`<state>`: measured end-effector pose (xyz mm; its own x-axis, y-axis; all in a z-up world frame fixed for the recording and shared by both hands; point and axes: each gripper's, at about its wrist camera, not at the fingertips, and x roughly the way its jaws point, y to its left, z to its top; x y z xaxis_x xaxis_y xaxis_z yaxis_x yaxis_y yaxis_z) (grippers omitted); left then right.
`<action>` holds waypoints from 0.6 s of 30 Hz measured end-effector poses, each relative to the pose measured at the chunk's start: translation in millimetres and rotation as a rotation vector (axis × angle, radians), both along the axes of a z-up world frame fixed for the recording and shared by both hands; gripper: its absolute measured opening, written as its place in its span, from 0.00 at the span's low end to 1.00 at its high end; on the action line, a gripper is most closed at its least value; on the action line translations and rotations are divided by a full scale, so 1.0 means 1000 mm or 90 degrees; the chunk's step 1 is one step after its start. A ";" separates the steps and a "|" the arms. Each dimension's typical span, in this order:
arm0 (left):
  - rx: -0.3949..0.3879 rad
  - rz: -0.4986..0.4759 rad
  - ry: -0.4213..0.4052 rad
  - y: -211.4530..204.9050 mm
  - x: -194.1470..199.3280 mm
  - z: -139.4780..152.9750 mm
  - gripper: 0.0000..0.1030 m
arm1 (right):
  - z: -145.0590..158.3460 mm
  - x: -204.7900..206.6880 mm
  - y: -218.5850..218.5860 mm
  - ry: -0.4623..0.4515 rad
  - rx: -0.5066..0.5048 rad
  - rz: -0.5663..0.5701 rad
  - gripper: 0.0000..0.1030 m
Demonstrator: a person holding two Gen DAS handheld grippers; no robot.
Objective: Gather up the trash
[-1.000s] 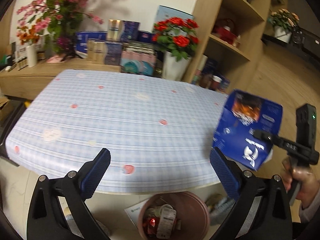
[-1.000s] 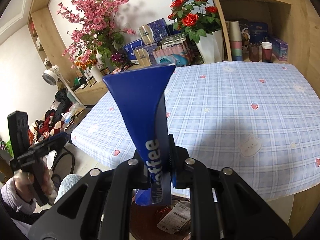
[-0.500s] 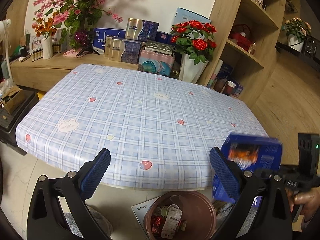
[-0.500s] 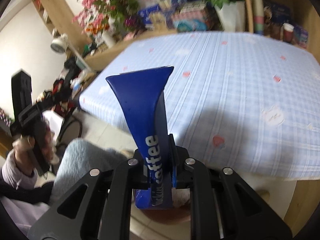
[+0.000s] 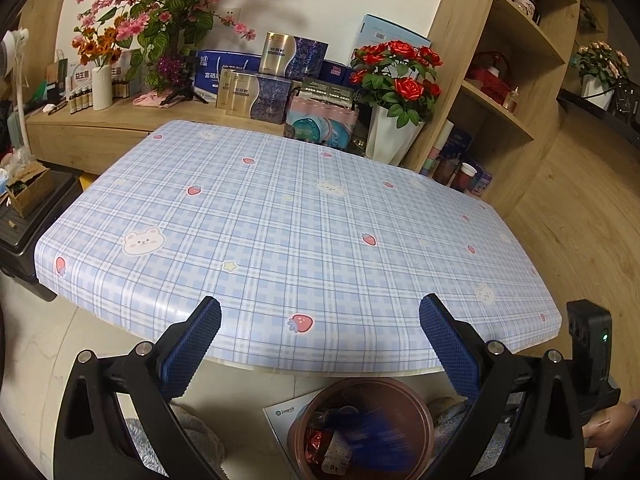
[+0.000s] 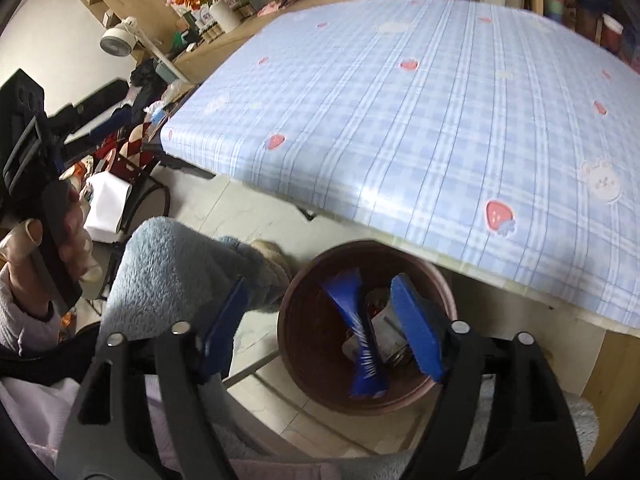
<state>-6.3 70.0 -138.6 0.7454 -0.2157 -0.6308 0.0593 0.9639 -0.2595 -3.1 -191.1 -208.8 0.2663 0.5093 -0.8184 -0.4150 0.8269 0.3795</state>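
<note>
A blue coffee packet (image 6: 356,332) drops into the brown bin (image 6: 304,360) on the floor below the table edge. It shows blurred in the left wrist view as the blue packet (image 5: 368,432) inside the bin (image 5: 420,404). My right gripper (image 6: 324,320) hangs over the bin with its jaws opening, and the packet is loose between them, touching neither pad. My left gripper (image 5: 320,340) stands open over the near table edge with nothing in it. The bin also holds several wrappers.
The table (image 5: 280,220) wears a blue plaid cloth with strawberries. Boxes and flower vases (image 5: 392,136) line the back. Wooden shelves (image 5: 512,92) stand at right. A knee in blue fleece (image 6: 168,264) is left of the bin. A paper sheet (image 5: 288,416) lies on the floor.
My right gripper tipped down over the bin and opened, letting go of the blue coffee packet, which now falls into the bin. The left gripper has barely shifted and stays open.
</note>
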 end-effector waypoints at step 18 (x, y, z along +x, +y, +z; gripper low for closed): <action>0.063 -0.046 -0.075 -0.024 0.014 0.058 0.94 | 0.122 0.026 -0.038 -0.281 -0.135 -0.144 0.94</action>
